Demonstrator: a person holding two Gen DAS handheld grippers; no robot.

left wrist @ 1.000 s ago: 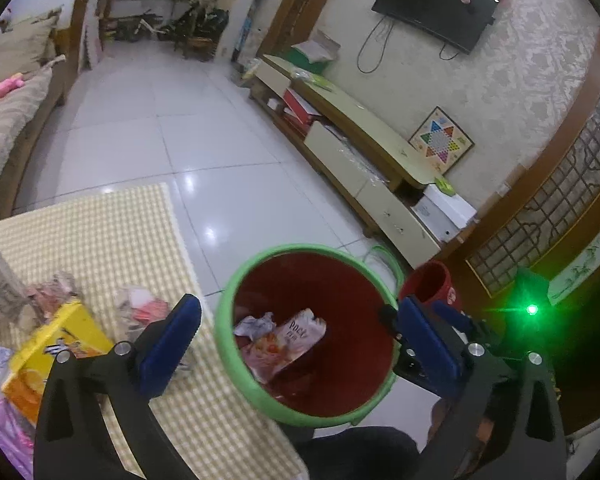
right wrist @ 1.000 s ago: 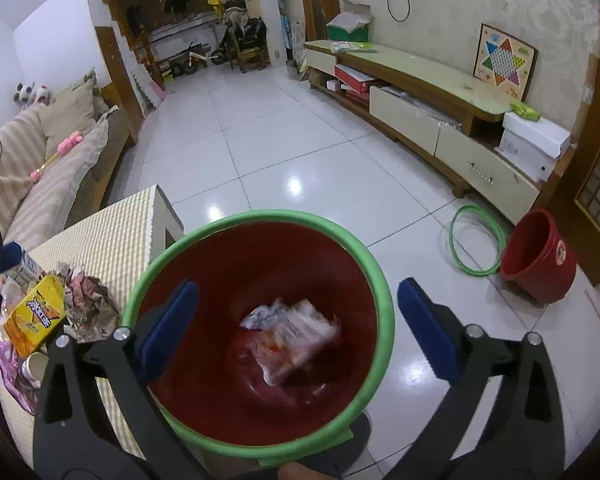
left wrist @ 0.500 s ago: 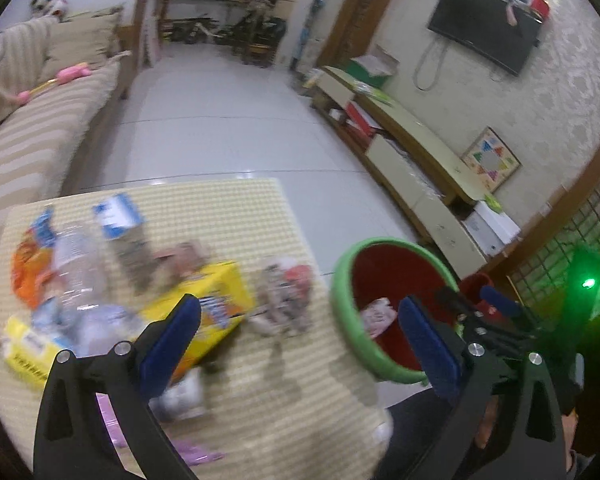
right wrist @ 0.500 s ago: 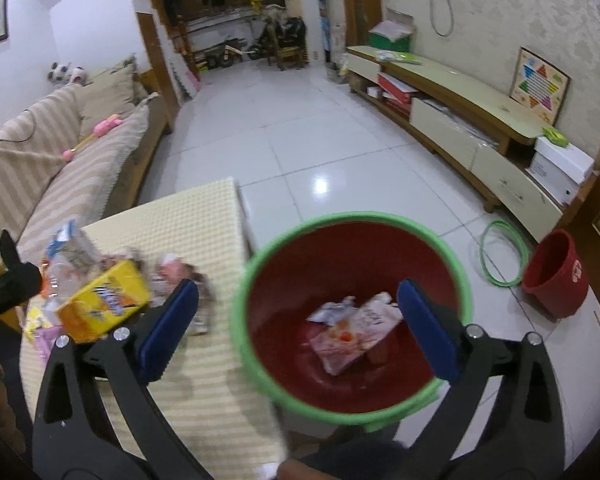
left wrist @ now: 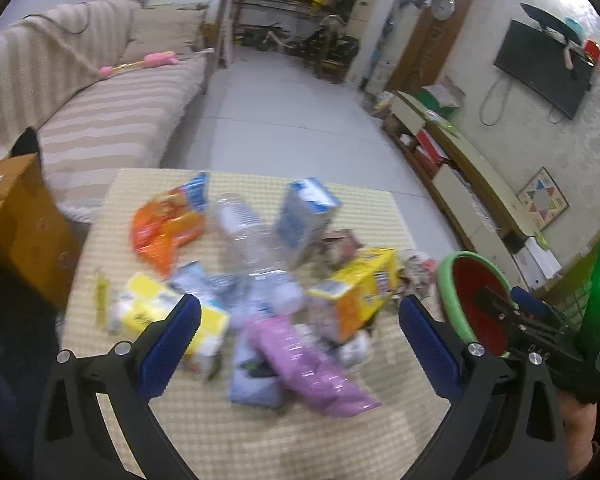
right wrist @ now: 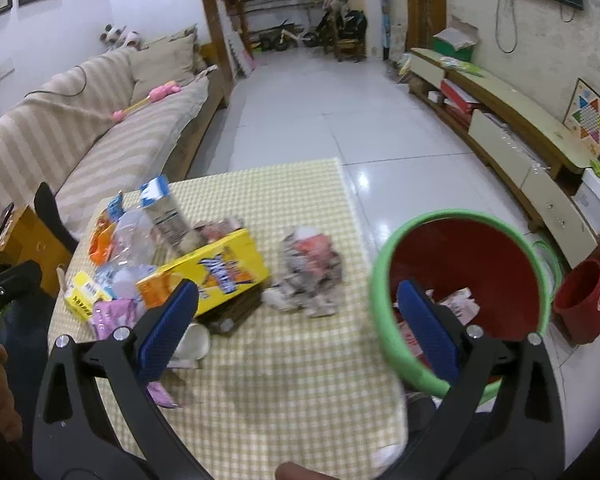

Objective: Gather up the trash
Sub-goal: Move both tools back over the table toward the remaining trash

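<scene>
A yellow-and-white checked woven cloth point(right wrist: 300, 380) covers the table, matt and finely textured, and on it lie a clear crinkled plastic bottle point(left wrist: 252, 240), a glossy orange foil snack bag point(left wrist: 164, 232), a yellow printed cardboard box point(right wrist: 212, 272) and a shiny pink plastic wrapper point(left wrist: 308, 364). The red plastic bucket with a green rim point(right wrist: 460, 264) looks smooth and slightly glossy beside white floor tiles point(right wrist: 340, 128) polished enough to mirror the lamp. Both grippers' black arms look like matt plastic, with blue ribbed pads point(left wrist: 172, 340) and small bright metal screws.

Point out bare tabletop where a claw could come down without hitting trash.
Free: the table's near strip, between the crumpled wrapper and the front edge; also the far strip beyond the milk carton. Crowded: left half, around the yellow box.
</scene>
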